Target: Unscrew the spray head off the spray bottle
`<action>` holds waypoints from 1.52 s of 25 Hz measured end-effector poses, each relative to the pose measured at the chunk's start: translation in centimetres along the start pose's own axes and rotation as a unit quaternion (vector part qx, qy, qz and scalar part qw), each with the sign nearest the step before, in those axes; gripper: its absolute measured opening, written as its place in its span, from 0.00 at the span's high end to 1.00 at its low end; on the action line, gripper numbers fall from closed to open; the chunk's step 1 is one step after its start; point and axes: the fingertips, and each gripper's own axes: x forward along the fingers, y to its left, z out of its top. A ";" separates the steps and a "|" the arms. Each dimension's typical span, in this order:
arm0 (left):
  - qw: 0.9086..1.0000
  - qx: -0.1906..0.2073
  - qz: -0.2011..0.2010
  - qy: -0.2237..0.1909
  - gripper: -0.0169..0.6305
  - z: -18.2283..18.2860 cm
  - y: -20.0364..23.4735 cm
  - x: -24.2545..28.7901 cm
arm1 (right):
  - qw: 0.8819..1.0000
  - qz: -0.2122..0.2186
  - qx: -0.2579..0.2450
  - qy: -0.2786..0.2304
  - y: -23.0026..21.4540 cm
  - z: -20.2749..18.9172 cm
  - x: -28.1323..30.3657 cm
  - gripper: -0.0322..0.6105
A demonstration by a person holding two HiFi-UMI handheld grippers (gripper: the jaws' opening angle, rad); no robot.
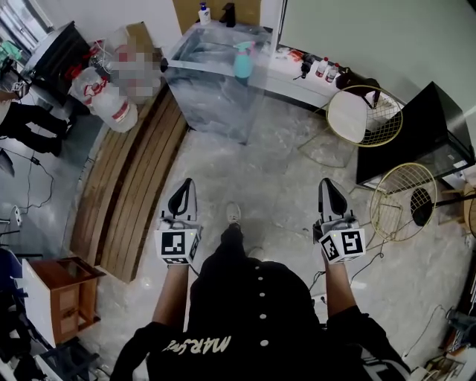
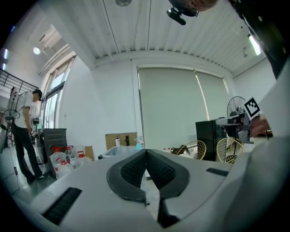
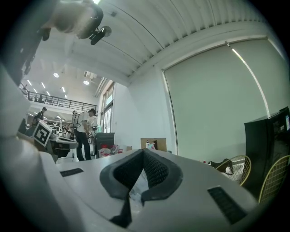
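The teal spray bottle (image 1: 243, 61) with its spray head on stands on a plastic-covered table (image 1: 216, 97) far ahead across the floor. In the left gripper view the spray bottle (image 2: 139, 143) shows small, just above the jaw tips. I hold both grippers at waist height, well short of the table. My left gripper (image 1: 181, 192) is shut with nothing in it, its pads meeting at the tips (image 2: 146, 152). My right gripper (image 1: 329, 190) is also shut and empty (image 3: 143, 151). A white bottle (image 1: 204, 13) stands at the table's far end.
A stack of wooden planks (image 1: 137, 178) lies on the floor to the left. Two gold wire chairs (image 1: 366, 115) (image 1: 403, 201) and a black cabinet (image 1: 420, 130) stand at the right. Large water jugs (image 1: 111, 104) sit by the table's left. A wooden box (image 1: 59, 294) is near left. A person (image 2: 25, 131) stands far left.
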 end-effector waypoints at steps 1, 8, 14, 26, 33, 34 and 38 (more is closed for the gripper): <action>1.000 0.000 0.000 -0.001 0.94 0.1 0.4 0.9 | 1.000 -0.001 -0.002 0.000 -0.3 0.1 0.8 0.93; 1.000 -0.003 -0.005 -0.007 0.94 1.0 3.2 7.8 | 1.000 -0.003 -0.009 0.001 -2.8 0.6 7.4 0.93; 1.000 -0.003 -0.015 -0.006 0.94 1.9 5.7 13.3 | 1.000 -0.002 -0.012 -0.004 -4.2 1.6 13.3 0.93; 0.999 -0.005 -0.046 -0.003 0.94 2.0 11.6 21.3 | 1.000 -0.026 -0.013 -0.007 -5.2 2.0 22.8 0.93; 0.997 -0.002 -0.075 -0.009 0.94 1.8 13.8 25.3 | 0.999 -0.038 -0.016 -0.003 -5.0 1.3 26.5 0.93; 0.997 -0.001 -0.078 -0.012 0.94 1.8 13.9 25.8 | 0.999 -0.041 -0.016 0.000 -5.0 1.1 26.7 0.93; 0.996 0.001 -0.086 -0.011 0.94 1.0 13.8 27.7 | 0.999 -0.049 -0.011 0.008 -5.8 0.0 27.5 0.93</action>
